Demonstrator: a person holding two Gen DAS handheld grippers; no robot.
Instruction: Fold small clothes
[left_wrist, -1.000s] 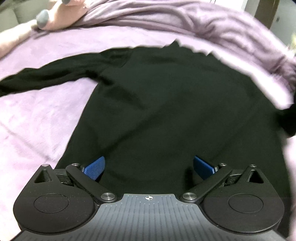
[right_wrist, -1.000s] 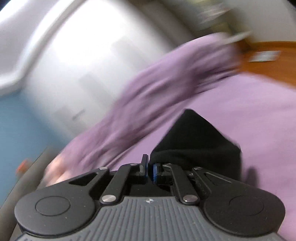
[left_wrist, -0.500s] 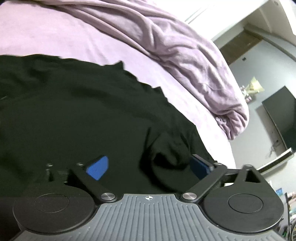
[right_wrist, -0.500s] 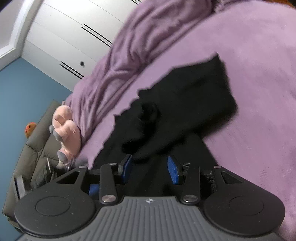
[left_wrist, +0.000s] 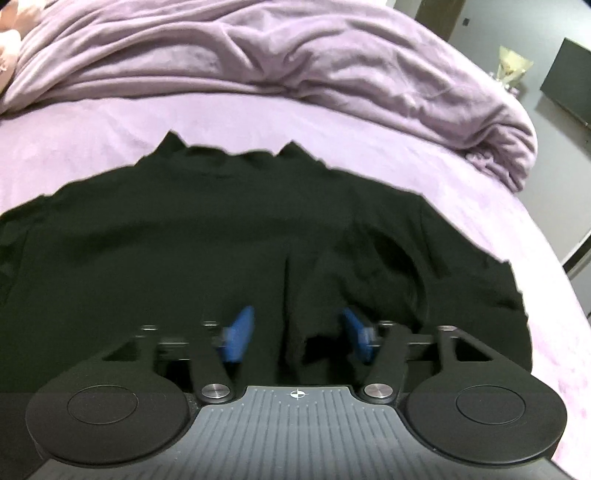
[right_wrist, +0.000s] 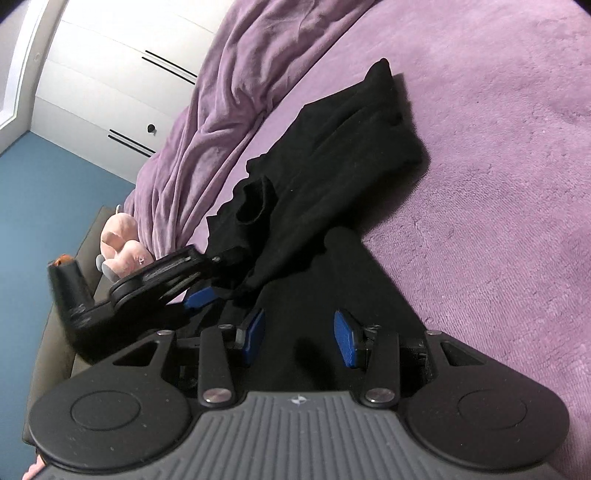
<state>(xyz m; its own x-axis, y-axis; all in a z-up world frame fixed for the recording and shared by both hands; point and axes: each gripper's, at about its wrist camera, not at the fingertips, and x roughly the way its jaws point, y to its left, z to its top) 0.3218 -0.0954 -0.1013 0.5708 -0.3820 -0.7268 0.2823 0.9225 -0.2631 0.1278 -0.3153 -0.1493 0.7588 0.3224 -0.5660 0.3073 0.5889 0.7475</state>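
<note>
A black top (left_wrist: 207, 236) lies spread on the bed (left_wrist: 92, 136), its left side cut off by the frame edge; the dark cloth hides most folds. A heaped blanket (left_wrist: 295, 55) lies behind it. The left gripper (left_wrist: 297, 334) hovers low over the top's near part; its blurred fingers (left_wrist: 240, 334) have just been closing to a narrow gap, with a raised fold of cloth between them, though whether the pads press it cannot be told. In the right wrist view, a plush toy (right_wrist: 123, 245) sits partly hidden behind the left gripper (right_wrist: 207, 291). The right gripper (right_wrist: 299, 341) has its fingers (right_wrist: 255, 334) parted, nothing gripped, black cloth beneath.
</note>
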